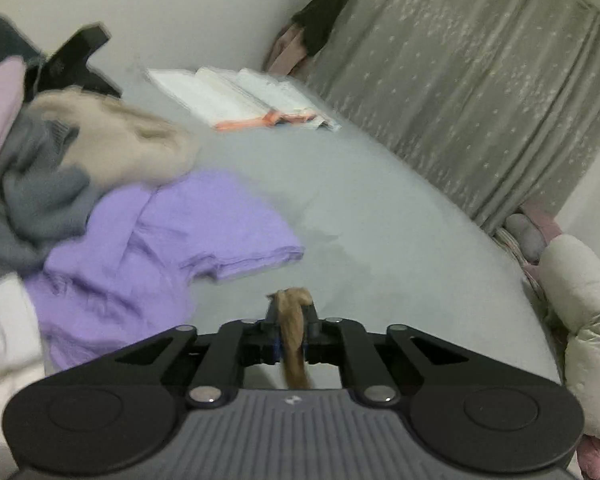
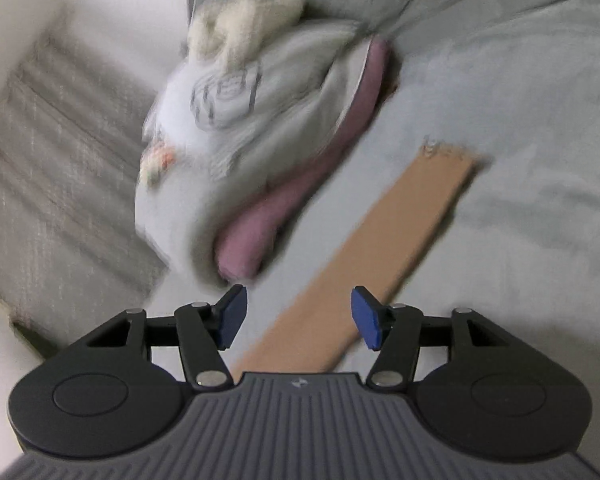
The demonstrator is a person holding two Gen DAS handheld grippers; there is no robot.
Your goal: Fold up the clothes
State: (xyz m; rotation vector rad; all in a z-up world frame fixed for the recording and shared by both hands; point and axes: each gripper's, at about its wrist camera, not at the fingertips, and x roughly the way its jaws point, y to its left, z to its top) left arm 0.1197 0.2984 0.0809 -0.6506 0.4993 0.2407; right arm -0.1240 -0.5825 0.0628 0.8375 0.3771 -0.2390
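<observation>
Jaws: left gripper [image 1: 291, 312] clenched on tan garment [image 1: 294, 344]; right gripper [image 2: 298, 316] released above it.

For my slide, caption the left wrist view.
Left claw shut on a tan cloth above a grey bed, purple T-shirt nearby.

No words, numbers or brand names can be read anywhere in either view. On my left gripper [image 1: 291, 316] a small pale emblem sits at the top centre of the ribbed grey body, and my right gripper [image 2: 298, 316] carries the same emblem in the same spot; on both it is only a tiny shape, not letters. In the right wrist view, a grey pillow [image 2: 236, 92] bears a dark round printed badge with marks inside that might be lettering, but motion blur makes it unreadable. A faint smudge of print on the black garment [image 1: 70, 62] is also illegible.
</observation>
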